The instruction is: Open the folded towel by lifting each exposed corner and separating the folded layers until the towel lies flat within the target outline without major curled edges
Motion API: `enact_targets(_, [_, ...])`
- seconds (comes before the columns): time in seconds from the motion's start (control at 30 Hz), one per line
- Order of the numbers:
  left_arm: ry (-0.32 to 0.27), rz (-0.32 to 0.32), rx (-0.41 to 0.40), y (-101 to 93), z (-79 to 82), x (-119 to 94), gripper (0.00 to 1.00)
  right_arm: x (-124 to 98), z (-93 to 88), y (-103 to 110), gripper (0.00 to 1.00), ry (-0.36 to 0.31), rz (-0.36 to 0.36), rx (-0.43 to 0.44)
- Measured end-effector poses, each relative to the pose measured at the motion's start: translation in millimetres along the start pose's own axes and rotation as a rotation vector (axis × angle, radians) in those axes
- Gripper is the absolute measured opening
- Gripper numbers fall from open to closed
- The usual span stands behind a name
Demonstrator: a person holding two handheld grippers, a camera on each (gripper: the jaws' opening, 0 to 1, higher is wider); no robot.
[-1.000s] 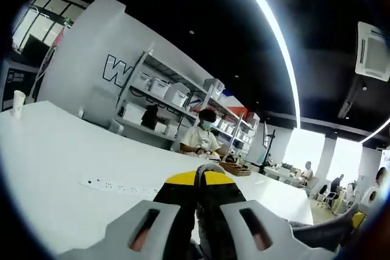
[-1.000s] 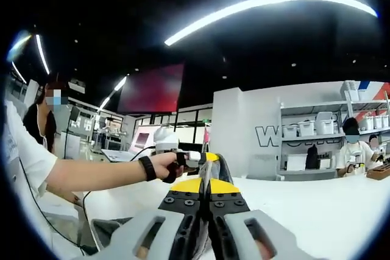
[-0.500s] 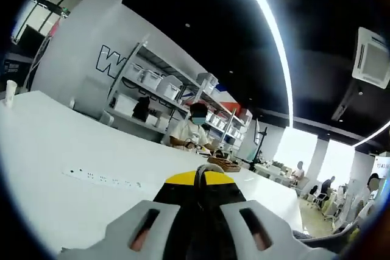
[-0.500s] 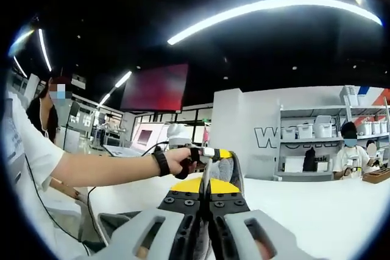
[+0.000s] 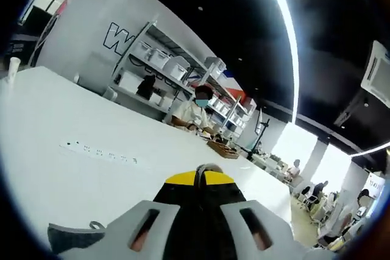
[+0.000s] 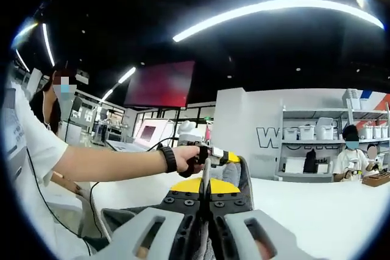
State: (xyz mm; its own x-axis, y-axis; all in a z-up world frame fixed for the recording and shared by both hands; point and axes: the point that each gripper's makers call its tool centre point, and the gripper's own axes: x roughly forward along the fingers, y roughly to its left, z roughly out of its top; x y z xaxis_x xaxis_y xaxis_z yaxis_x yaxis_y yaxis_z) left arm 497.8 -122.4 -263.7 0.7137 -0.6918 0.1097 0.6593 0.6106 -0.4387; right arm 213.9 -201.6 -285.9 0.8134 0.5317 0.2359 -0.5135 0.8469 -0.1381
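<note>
In the right gripper view the right gripper (image 6: 206, 194) rises at 6 o'clock with its jaws pressed together on a fold of the grey towel (image 6: 241, 178), which stands up between the yellow tips and hangs down past them; a further grey stretch lies toward 7 o'clock on the white table (image 6: 317, 208). Just beyond, at about 9 to 10 o'clock from the tips, the person's hand (image 6: 186, 159) holds the left gripper (image 6: 220, 158), which seems to meet the same cloth. In the left gripper view the left gripper's own jaws are closed too, with a thin grey edge pinched at the tips, and a loose grey corner lies at 8 o'clock. My judgement: the towel is lifted off the table by two corners and is mid-unfolding; spreading it, laying it flat inside the outline and smoothing the edges are all left. No outline can be seen. Counted: one towel, two grippers, one power strip (image 5: 97, 150) at 10 o'clock on the table, one shelving rack (image 5: 164, 80) farther back, one seated masked person (image 5: 194, 111) before it.
</note>
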Motion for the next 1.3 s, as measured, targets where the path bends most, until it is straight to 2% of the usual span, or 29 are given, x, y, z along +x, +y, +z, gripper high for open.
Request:
enact_targets(0.1, [0.024, 0.007, -0.021, -3.0, -7.9, 4.7, 0.01, -3.0, -0.7, 4.8, 0.0, 0.0, 0.007, -0.008])
enact_targets(0.13, [0.054, 0.027, -0.077, -1.8, -14.4, 4.7, 0.01, -3.8, -3.4, 8.5, 0.0, 0.002, 0.011, -0.016])
enact_targets(0.23, [0.086, 0.029, -0.083, -3.3, -23.1, 3.9, 0.01, -4.5, -6.9, 9.4, 0.0, 0.005, 0.012, -0.016])
enact_targets(0.27, [0.112, 0.03, -0.094, -3.0, -29.0, 3.1, 0.01, -4.7, -7.9, 9.6, 0.0, 0.007, 0.013, -0.017])
enact_targets(0.3, [0.182, 0.012, -0.096, -4.7, -42.7, 0.4, 0.01, -5.2, -9.6, 9.3, 0.0, 0.009, 0.012, -0.014])
enact_targets(0.33, [0.202, 0.008, -0.115, -4.9, -46.3, -0.3, 0.01, -5.4, -9.8, 9.1, 0.0, 0.009, 0.012, -0.014])
enact_targets(0.37, [0.272, -0.024, -0.184, -8.2, -59.7, -3.2, 0.01, -5.6, -10.4, 7.9, 0.0, 0.009, 0.009, -0.022])
enact_targets(0.4, [0.289, -0.025, -0.22, -8.2, -64.0, -5.5, 0.01, -5.8, -11.2, 7.1, 0.0, 0.013, 0.005, -0.028])
enact_targets(0.5, [0.292, -0.021, -0.223, -6.8, -61.9, -4.6, 0.01, -6.1, -12.0, 5.9, 0.0, 0.013, 0.001, -0.029])
enact_targets(0.67, [0.337, -0.056, -0.304, -18.3, -69.6, -8.3, 0.01, -9.7, -11.9, 3.9, 0.0, 0.013, -0.009, -0.038])
enact_targets(0.73, [0.333, -0.06, -0.316, -19.6, -69.6, -8.0, 0.01, -10.8, -11.8, 3.8, 0.0, 0.012, -0.009, -0.038])
enact_targets(0.8, [0.333, -0.099, -0.357, -28.9, -73.7, -5.0, 0.01, -15.0, -12.2, 5.0, 0.0, 0.018, -0.008, -0.053])
enact_targets(0.87, [0.34, -0.107, -0.357, -32.4, -75.1, -3.5, 0.01, -17.6, -14.5, 6.5, 0.0, 0.028, -0.004, -0.068])
enact_targets(0.9, [0.335, -0.11, -0.358, -34.7, -75.8, -3.1, 0.01, -20.4, -17.8, 7.1, 0.0, 0.037, -0.004, -0.079])
enact_targets(1.0, [0.317, -0.157, -0.444, -47.0, -75.1, 0.7, 0.01, -29.8, -31.9, 0.4, 0.0, 0.071, -0.011, -0.077])
enact_targets(1.07, [0.297, -0.164, -0.482, -49.2, -68.6, 4.6, 0.01, -33.9, -33.1, 1.8, 0.0, 0.075, -0.005, -0.075])
enact_targets(1.3, [0.292, -0.199, -0.566, -59.2, -71.9, 6.9, 0.01, -42.0, -36.8, 5.4, 0.0, 0.093, 0.005, -0.11])
